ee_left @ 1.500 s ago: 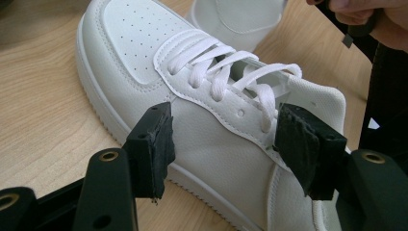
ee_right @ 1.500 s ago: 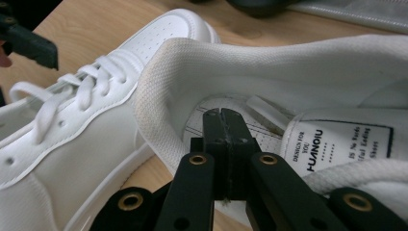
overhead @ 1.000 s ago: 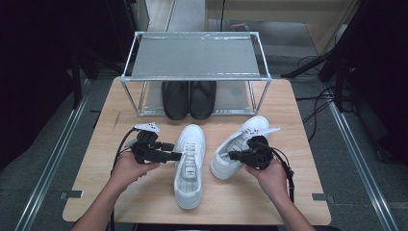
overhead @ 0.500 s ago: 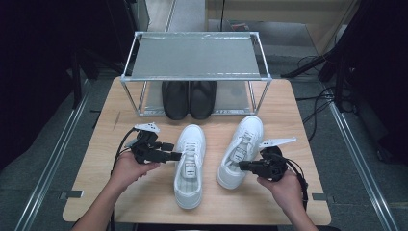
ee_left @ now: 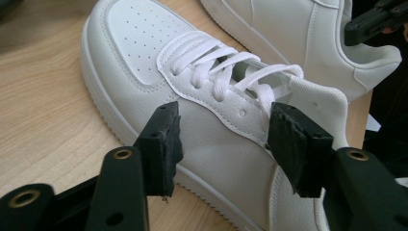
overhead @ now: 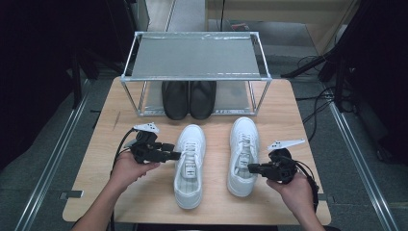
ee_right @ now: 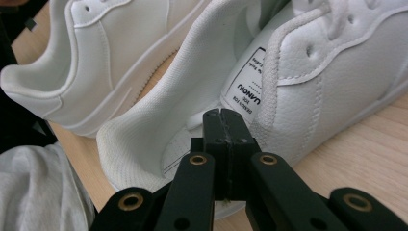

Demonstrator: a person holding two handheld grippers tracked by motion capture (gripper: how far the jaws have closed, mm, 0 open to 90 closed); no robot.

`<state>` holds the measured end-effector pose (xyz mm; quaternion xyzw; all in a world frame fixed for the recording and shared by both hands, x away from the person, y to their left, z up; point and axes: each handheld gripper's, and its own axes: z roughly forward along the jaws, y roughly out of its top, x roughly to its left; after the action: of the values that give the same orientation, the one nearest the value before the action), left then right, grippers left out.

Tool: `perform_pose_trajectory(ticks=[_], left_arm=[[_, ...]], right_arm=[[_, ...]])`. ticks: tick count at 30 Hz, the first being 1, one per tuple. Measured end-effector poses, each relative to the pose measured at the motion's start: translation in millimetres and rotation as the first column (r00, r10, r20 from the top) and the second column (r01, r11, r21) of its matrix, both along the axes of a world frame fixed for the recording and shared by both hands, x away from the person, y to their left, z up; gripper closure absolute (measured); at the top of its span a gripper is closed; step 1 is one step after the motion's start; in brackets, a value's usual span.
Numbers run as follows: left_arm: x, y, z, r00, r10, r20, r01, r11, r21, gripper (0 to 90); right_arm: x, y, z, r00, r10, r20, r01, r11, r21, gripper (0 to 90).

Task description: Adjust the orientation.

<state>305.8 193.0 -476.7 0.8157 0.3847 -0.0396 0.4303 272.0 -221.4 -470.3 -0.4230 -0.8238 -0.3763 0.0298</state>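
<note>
Two white sneakers lie side by side on the wooden table (overhead: 298, 110), toes toward the rack. My left gripper (overhead: 175, 155) points at the side of the left sneaker (overhead: 190, 166). In the left gripper view its jaws (ee_left: 223, 144) stand open around that sneaker's (ee_left: 144, 43) laced midsection and have just been closing on it, with the pads short of a grip. My right gripper (overhead: 251, 168) meets the collar of the right sneaker (overhead: 243, 144). In the right gripper view its jaws (ee_right: 223, 118) are pressed together on the near collar rim of that sneaker (ee_right: 337, 72).
A metal rack (overhead: 195, 55) stands at the table's far side, with a pair of black shoes (overhead: 188, 98) under its shelf. Bare wood lies left of my left hand and along the front edge. Cables trail from both grippers.
The right gripper has drawn the right sneaker's heel toward the right and front, so the sneaker now lies straight beside the left one. The left hand has stayed put.
</note>
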Motion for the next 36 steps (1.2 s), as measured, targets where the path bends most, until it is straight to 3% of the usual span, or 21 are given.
perform_pose_trajectory(ticks=[6,7,11,15,18,24,28,31,33,36], left_arm=[[0.2,3.2,1.2,0.9999,0.012,-0.007,-0.012,0.9999,-0.004,62.0],[0.6,3.5,0.9,0.9998,0.017,-0.008,-0.017,0.9998,-0.005,64.1],[1.0,3.4,0.5,0.9997,0.020,-0.012,-0.020,0.9998,-0.009,64.1],[1.0,3.8,0.6,0.9998,0.020,-0.011,-0.020,0.9998,-0.009,62.1],[0.9,4.0,0.5,0.9997,0.021,-0.011,-0.021,0.9997,-0.009,61.2],[0.5,4.3,1.0,0.9997,0.025,-0.006,-0.025,0.9997,-0.008,58.7],[1.0,4.6,1.0,0.9996,0.029,-0.006,-0.029,0.9996,-0.008,57.7],[1.0,3.3,0.8,0.9996,0.028,-0.009,-0.028,0.9996,-0.004,56.7],[0.9,3.0,1.0,0.9996,0.027,-0.007,-0.027,0.9996,-0.002,56.6],[1.0,3.0,0.9,0.9994,0.033,-0.005,-0.033,0.9995,-0.001,56.2]], right_arm=[[0.0,-1.6,12.9,0.9996,0.000,0.029,0.001,1.000,-0.032,90.0],[3.0,-4.6,21.1,0.9990,-0.010,0.043,0.010,1.000,0.006,90.0],[13.7,-4.1,32.1,0.9963,-0.051,0.070,0.048,0.998,0.047,87.8],[19.3,12.4,27.7,0.9973,-0.043,0.059,0.040,0.998,0.054,84.1],[20.3,23.5,26.2,0.9955,-0.038,0.087,0.035,0.999,0.040,76.7],[25.7,18.5,28.7,0.9904,-0.090,0.105,0.082,0.994,0.078,69.2],[24.7,6.3,30.1,0.9832,-0.138,0.119,0.133,0.990,0.050,63.4],[23.7,0.4,21.9,0.9814,-0.159,0.107,0.157,0.987,0.029,55.2],[23.7,0.7,18.6,0.9812,-0.164,0.101,0.162,0.986,0.028,52.3],[24.9,7.2,6.8,0.9763,-0.190,0.103,0.193,0.981,-0.013,47.6]])
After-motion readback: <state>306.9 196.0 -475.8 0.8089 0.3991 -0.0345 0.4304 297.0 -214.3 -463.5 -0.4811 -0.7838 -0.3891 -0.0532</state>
